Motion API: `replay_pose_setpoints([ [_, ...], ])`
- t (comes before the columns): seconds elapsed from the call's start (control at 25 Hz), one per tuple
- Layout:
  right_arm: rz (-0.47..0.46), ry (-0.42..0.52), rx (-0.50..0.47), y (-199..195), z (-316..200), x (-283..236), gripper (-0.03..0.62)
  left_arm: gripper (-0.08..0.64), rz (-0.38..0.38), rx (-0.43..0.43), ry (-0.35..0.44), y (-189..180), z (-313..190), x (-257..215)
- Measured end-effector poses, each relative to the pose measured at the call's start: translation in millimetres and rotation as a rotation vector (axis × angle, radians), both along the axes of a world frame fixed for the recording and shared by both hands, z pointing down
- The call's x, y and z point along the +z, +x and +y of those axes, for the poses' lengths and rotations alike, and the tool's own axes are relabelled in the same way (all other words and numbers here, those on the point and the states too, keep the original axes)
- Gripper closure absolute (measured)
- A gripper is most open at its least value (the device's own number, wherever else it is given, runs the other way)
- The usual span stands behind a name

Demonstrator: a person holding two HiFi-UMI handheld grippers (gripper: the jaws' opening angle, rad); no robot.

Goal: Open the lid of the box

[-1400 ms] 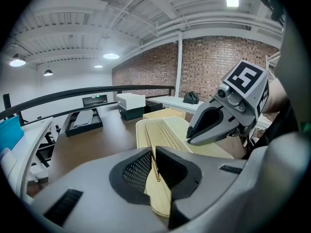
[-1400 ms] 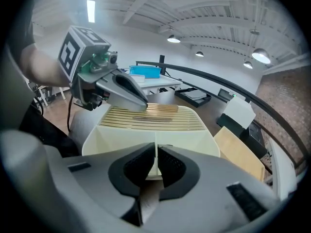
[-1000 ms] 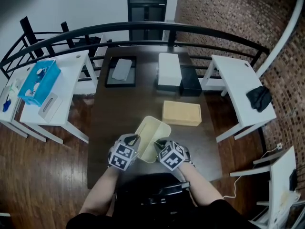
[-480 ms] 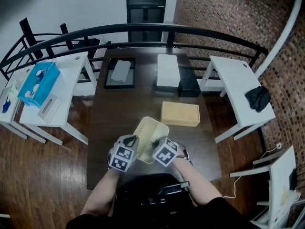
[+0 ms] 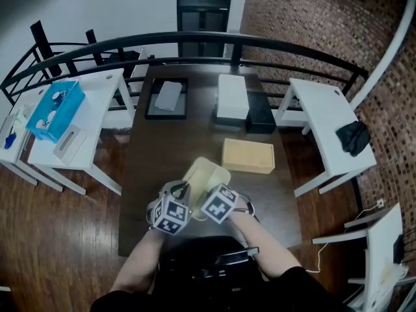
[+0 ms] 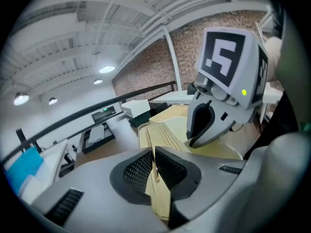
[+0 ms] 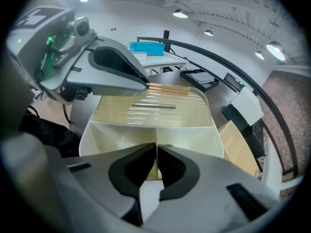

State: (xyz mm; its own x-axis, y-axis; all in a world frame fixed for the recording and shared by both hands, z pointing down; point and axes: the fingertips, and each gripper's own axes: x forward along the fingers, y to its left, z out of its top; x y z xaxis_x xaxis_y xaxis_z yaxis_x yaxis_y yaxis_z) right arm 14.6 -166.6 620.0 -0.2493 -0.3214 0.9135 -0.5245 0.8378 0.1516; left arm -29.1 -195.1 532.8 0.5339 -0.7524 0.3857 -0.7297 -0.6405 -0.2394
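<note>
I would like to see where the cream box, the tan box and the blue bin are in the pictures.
cream box [image 5: 208,174], head view, its far half.
tan box [image 5: 247,155], head view, middle of its top.
blue bin [image 5: 70,106], head view, its right wall.

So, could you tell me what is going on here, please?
A person is working a cream box at the dark table with two handheld grippers. The right gripper is shut on the box's near wall, while the left gripper is shut on the edge of the slatted lid, which stands swung up, open.
</note>
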Motion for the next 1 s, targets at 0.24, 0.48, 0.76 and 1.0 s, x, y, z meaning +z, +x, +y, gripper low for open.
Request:
replay_pose_setpoints([
  [0.24, 0.01, 0.004, 0.001, 0.7, -0.9, -4.6, 0.57, 0.549, 0.361, -0.192, -0.107, -60.9, -17.2, -19.0],
  [0.48, 0.017, 0.033, -0.001, 2.5, -1.5, -2.8, 0.568, 0.549, 0.283, -0.464, -0.143, -175.8, -2.5, 34.6],
  [0.76, -0.004, 0.05, -0.008, 0.2, -1.7, 1.4, 0.566, 0.548, 0.198, -0.583, -0.181, -213.0, 47.7, 120.0],
  [1.0, -0.014, 0.067, -0.006, 0.1, -1.6, 1.3, 0.563, 0.546, 0.185, -0.595, -0.189, -202.9, 57.0, 143.4],
])
